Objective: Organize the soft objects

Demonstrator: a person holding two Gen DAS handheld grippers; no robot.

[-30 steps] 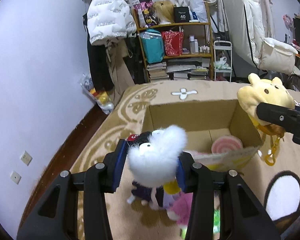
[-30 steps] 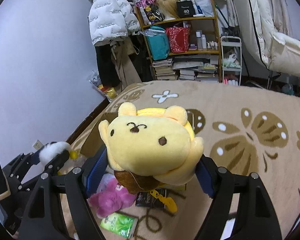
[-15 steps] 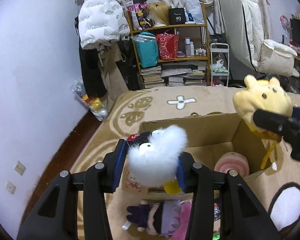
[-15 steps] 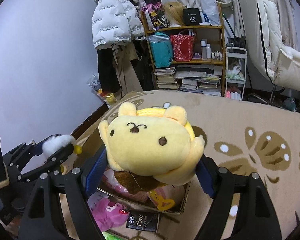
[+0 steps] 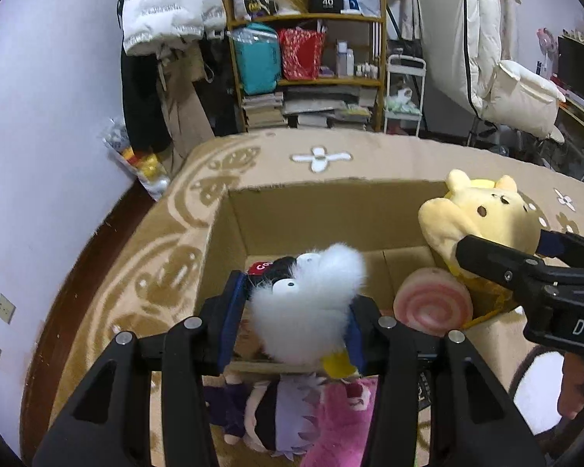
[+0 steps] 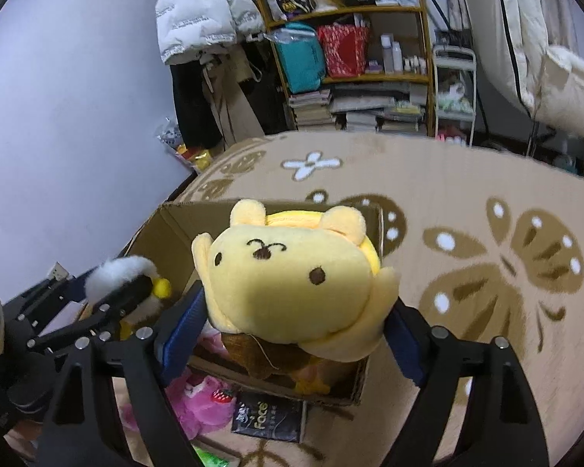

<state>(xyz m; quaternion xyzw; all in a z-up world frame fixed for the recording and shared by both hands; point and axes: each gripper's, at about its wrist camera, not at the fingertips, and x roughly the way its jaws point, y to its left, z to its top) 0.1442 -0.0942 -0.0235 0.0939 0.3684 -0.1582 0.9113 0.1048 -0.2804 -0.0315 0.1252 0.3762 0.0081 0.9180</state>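
Note:
My left gripper (image 5: 296, 319) is shut on a white fluffy plush (image 5: 307, 307) with big eyes and a yellow beak, held over the near edge of an open cardboard box (image 5: 331, 214). My right gripper (image 6: 292, 323) is shut on a yellow bear plush (image 6: 292, 280), held above the box's right side (image 6: 175, 218). The bear also shows in the left wrist view (image 5: 482, 218). A pink swirl-roll plush (image 5: 432, 303) lies inside the box. The left gripper with the white plush (image 6: 116, 272) shows at the left of the right wrist view.
A purple-haired doll (image 5: 276, 412) and a pink plush (image 5: 338, 420) lie on the beige patterned rug (image 5: 175, 272) in front of the box. A dark packet (image 6: 268, 416) and a green packet (image 6: 210, 459) lie there too. A shelf (image 5: 303, 58) and hanging coats stand behind.
Both grippers have moved forward with their plushes and now hang over the box. The box fills more of both views.

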